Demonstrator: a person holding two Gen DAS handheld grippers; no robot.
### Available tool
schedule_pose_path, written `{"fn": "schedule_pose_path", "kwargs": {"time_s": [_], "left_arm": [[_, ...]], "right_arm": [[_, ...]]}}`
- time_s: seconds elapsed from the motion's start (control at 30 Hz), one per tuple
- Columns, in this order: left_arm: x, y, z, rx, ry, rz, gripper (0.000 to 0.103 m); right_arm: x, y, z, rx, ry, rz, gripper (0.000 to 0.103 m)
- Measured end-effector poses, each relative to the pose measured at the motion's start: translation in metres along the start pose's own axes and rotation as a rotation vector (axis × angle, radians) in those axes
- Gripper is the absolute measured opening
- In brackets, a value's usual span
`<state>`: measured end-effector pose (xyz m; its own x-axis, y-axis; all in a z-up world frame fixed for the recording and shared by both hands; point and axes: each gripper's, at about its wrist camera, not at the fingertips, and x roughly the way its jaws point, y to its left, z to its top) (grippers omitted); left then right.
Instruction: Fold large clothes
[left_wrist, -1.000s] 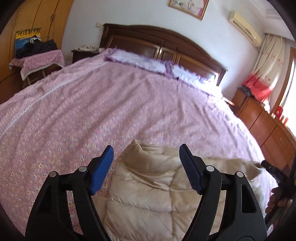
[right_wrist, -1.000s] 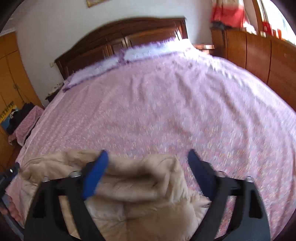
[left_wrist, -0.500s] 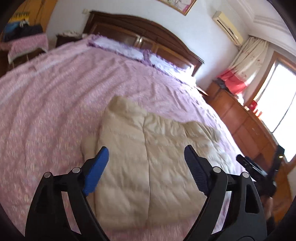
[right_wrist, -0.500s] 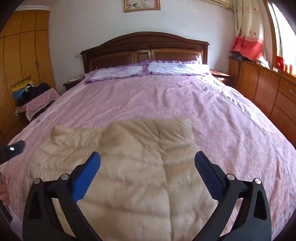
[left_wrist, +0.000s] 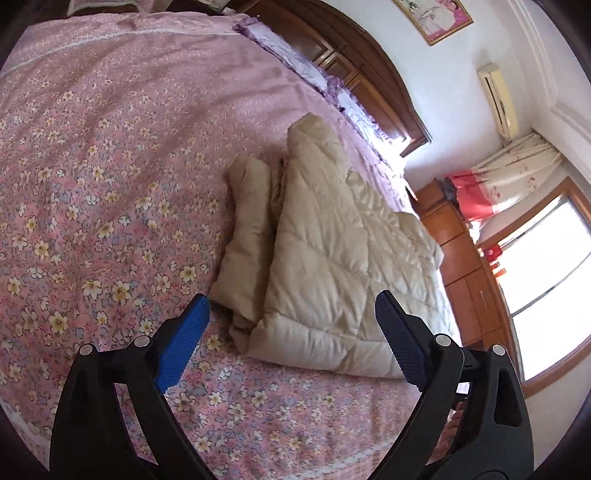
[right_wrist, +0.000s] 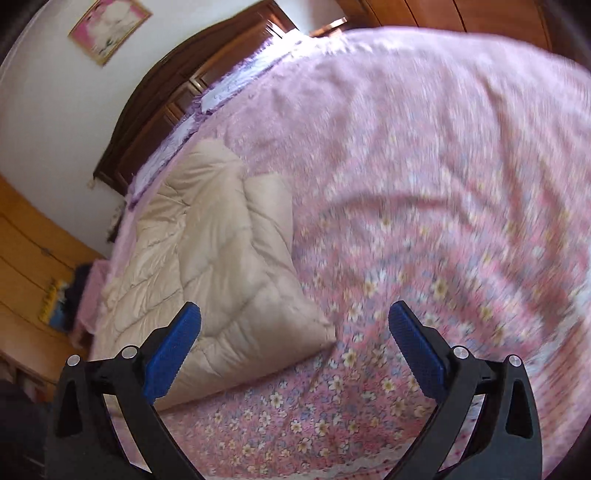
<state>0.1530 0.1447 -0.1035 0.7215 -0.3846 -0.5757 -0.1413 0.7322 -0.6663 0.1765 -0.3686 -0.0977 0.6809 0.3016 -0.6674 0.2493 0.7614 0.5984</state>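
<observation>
Jacket (left_wrist: 325, 236) now lying folded on bed (left_wrist: 92, 155), released; left claw (left_wrist: 291, 332) opening wider, right claw (right_wrist: 295, 336) wide apart, both empty. Probably ready for next fold.

jacket (left_wrist: 325, 236) folded, lying on bed (left_wrist: 92, 155), near its foot edge | sleeve (left_wrist: 247, 236) tucked along jacket's left side, touching it | pillows (left_wrist: 280, 44) at far end against headboard (left_wrist: 373, 74) | cabinets (left_wrist: 461, 266) right of bed, window (left_wrist: 546, 266) beyond | wardrobe (right_wrist: 26, 258) left of bed
</observation>
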Motion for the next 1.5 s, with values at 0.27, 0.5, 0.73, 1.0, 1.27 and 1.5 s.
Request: {"fn": "schedule_pose_path", "kwargs": {"time_s": [0.27,0.5,0.73,1.0,1.27,1.5], "left_arm": [[0.03,0.006,-0.012,-0.057,0.067,-0.062,0.022],[0.001,-0.012,-0.019,-0.015,0.044,-0.055,0.013],[-0.056,-0.012,-0.051,-0.005,0.076,-0.035,0.013],[-0.124,-0.004,-0.106,0.05,0.09,-0.005,0.014],[-0.162,-0.002,-0.144,0.077,0.082,0.021,0.014],[-0.163,0.006,-0.163,0.077,0.07,0.057,0.014]], "right_arm": [[0.031,-0.006,0.003,0.102,0.009,0.293,0.072],[0.0,0.026,-0.006,0.016,-0.019,0.267,0.025],[-0.051,0.026,-0.037,-0.052,-0.005,0.255,0.025],[-0.12,0.01,-0.086,-0.125,-0.006,0.228,0.025],[-0.162,-0.006,-0.136,-0.215,0.011,0.135,0.024],[-0.158,-0.021,-0.154,-0.218,0.034,0.088,0.024]]}}
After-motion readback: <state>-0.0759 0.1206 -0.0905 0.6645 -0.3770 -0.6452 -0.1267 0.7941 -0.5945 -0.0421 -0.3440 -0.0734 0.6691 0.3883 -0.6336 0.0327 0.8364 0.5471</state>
